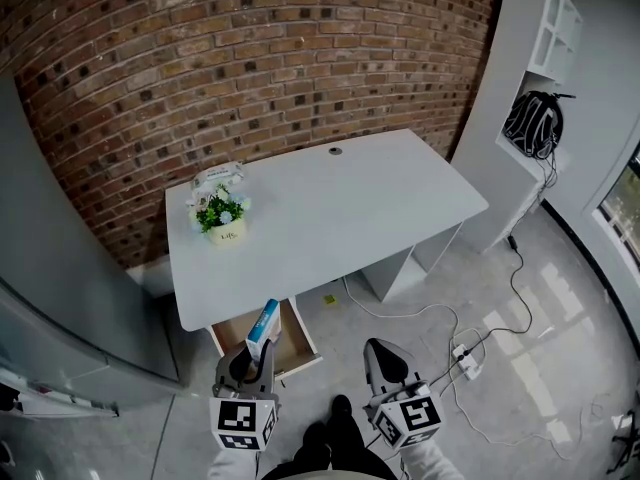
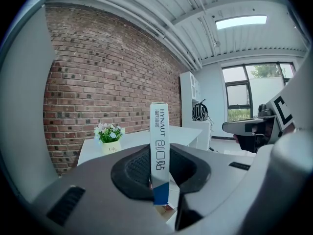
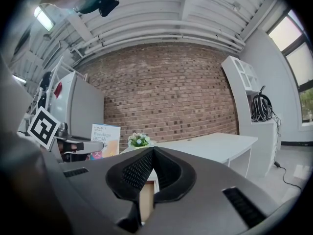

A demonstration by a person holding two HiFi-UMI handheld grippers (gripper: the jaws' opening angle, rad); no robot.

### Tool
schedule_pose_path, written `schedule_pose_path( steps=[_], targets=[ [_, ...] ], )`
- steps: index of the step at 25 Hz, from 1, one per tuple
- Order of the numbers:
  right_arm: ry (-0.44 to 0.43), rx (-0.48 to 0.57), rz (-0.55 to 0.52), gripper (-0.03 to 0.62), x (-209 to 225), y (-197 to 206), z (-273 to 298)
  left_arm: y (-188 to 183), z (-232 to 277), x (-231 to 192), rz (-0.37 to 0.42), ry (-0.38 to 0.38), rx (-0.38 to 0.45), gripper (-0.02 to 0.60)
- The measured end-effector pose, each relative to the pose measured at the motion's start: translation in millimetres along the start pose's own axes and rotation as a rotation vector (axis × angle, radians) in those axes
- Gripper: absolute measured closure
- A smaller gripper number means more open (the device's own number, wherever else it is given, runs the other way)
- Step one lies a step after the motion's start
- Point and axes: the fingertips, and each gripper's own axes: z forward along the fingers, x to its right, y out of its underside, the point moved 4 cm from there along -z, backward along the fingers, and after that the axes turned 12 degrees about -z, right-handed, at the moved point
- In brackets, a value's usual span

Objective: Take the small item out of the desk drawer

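A small white and blue bandage box (image 1: 264,329) stands upright between the pads of my left gripper (image 1: 254,356), just above the open wooden drawer (image 1: 300,344) under the white desk (image 1: 320,208). In the left gripper view the box (image 2: 159,151) shows its narrow printed edge, clamped by the left gripper (image 2: 160,179). My right gripper (image 1: 380,356) hovers to the right of the drawer, jaws together with nothing in them. In the right gripper view the right gripper (image 3: 152,154) faces the desk, and the box (image 3: 105,140) shows at the left.
A potted flower (image 1: 224,218) stands on the desk's left part. A white shelf unit with a black backpack (image 1: 533,123) stands at the right. Cables and a power strip (image 1: 466,359) lie on the floor. A grey cabinet (image 1: 60,298) is at the left.
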Motion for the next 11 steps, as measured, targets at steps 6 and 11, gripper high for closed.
schedule_pose_path(
  steps=[6, 11],
  targets=[
    [0.009, 0.005, -0.011, 0.568, 1.6, -5.5, -1.5, -9.9, -0.4, 1.1, -0.008, 0.009, 0.026, 0.502],
    [0.008, 0.012, -0.020, 0.568, -1.7, -12.9, -2.5, -15.9, -3.2, -2.5, -0.024, 0.010, 0.035, 0.502]
  ],
)
